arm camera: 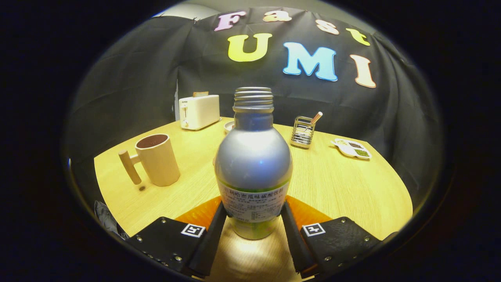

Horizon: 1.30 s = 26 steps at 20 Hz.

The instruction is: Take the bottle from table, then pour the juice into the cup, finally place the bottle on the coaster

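A silver bottle (pixel 253 156) with an open threaded neck and a green-and-white label stands upright between my fingers. My gripper (pixel 253 211) is shut on it, with both fingers pressing the label near its base. An orange coaster (pixel 197 214) shows on both sides of the bottle, just behind its base; I cannot tell whether the bottle touches it. A beige cup (pixel 158 160) with a wooden handle stands on the table ahead and to the left, dark inside.
The round wooden table (pixel 336 184) holds a white toaster (pixel 199 111) at the back left. A small wire rack (pixel 302 132) with a stick in it stands right of the bottle's neck. A white snack dish (pixel 352 149) lies further right.
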Available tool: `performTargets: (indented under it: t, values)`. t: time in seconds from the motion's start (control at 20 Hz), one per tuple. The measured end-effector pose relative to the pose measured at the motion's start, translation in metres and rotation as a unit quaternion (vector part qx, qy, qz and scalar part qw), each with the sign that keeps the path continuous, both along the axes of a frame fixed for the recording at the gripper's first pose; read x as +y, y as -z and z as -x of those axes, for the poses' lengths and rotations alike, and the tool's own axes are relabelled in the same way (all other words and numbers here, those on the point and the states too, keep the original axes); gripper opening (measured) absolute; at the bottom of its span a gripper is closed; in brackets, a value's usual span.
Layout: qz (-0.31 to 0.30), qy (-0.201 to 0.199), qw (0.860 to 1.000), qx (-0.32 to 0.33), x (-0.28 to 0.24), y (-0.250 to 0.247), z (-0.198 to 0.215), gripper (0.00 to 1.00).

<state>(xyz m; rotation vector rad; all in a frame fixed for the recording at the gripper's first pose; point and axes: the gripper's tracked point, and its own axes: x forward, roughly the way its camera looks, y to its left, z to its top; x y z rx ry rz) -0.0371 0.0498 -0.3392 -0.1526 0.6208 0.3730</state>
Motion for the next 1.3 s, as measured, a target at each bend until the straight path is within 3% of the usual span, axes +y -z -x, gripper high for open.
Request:
performTargets:
  t: [0.25,0.6,1.3]
  values:
    - [0.026,-0.025,0.999,-0.003,0.009,-0.013,-0.003,0.76]
    - [0.109,-0.064,0.991,-0.038,0.016,-0.036,-0.019,0.76]
    - [0.241,-0.145,0.956,-0.085,0.052,-0.05,-0.03,0.76]
